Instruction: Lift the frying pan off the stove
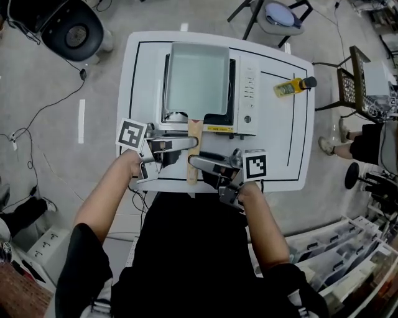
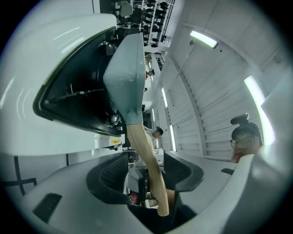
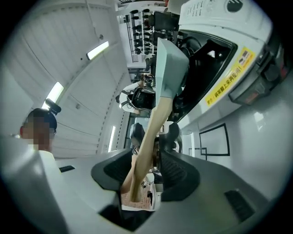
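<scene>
Both the left gripper [image 2: 146,167] and the right gripper [image 3: 145,168] stood open, with the wooden handle [image 1: 193,158] between their jaws, not clamped. The frying pan [image 1: 198,77] sat ahead on the stove [image 1: 247,93]. Next they probably needed to close, then lift.

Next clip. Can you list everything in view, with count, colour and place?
table: one, white with a black line, centre
stove: one, white, on the table
pan: one, pale green, rectangular, over the stove
handle: one, wooden, on the pan's near side
bottle: one, yellow with a black cap, lying on the table to the right of the stove
fan: one, black, on the floor at upper left
chair: one, dark frame, pale seat, beyond the table
cables: several, black, on the floor at left
bins: several, pale, lower right
left tongs: one, grey, open, handle between the jaws
right tongs: one, grey, open, handle between the jaws
</scene>
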`<state>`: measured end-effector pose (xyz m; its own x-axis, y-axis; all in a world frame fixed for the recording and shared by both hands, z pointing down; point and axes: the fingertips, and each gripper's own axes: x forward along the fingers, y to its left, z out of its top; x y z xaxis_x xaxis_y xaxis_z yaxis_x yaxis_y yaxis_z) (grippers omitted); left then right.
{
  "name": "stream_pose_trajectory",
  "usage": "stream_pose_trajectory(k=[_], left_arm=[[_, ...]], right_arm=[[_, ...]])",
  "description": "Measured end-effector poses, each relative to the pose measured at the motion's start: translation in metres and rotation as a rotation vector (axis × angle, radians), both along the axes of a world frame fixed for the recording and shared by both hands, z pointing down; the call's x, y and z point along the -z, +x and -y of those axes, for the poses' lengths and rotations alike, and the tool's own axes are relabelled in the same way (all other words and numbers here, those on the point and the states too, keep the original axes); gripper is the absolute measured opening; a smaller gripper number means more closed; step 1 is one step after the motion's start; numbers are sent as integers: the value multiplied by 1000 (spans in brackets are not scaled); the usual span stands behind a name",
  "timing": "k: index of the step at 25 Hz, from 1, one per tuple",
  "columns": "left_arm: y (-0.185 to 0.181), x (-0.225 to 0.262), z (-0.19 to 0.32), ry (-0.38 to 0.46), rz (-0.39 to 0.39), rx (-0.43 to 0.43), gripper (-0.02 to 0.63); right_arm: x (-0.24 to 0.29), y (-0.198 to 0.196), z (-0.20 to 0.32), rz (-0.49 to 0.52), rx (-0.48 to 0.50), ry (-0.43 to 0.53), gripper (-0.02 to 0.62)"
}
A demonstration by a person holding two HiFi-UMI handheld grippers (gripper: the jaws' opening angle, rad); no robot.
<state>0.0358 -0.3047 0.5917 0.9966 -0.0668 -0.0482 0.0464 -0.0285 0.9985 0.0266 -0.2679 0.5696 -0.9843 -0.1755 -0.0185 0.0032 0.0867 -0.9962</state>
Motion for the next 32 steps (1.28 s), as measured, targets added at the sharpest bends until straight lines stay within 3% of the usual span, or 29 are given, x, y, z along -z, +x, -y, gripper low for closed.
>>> stream_pose_trajectory(k=[3,6,11,17,26,32], left_arm=[[-1,1,-2,-14,-18,4,239],[1,-1,6,-24,-36,20,213],[6,1,9,-65,-71,19,163],[7,8,8,-63,-79,35,155],[9,31,1,-16,-71,28,152],[9,66,-8,49,-126,38,152]], right_arm=[[-2,-7,-3,7,-17,-52,189],[-2,-6,1,13,-16,-40,135],[-4,-2,4,4,-23,-36,135],[5,0,3,14,-45,4,140],[24,1,-4,-14,-39,84,144],[56,4,-14,-15,-53,171,146]])
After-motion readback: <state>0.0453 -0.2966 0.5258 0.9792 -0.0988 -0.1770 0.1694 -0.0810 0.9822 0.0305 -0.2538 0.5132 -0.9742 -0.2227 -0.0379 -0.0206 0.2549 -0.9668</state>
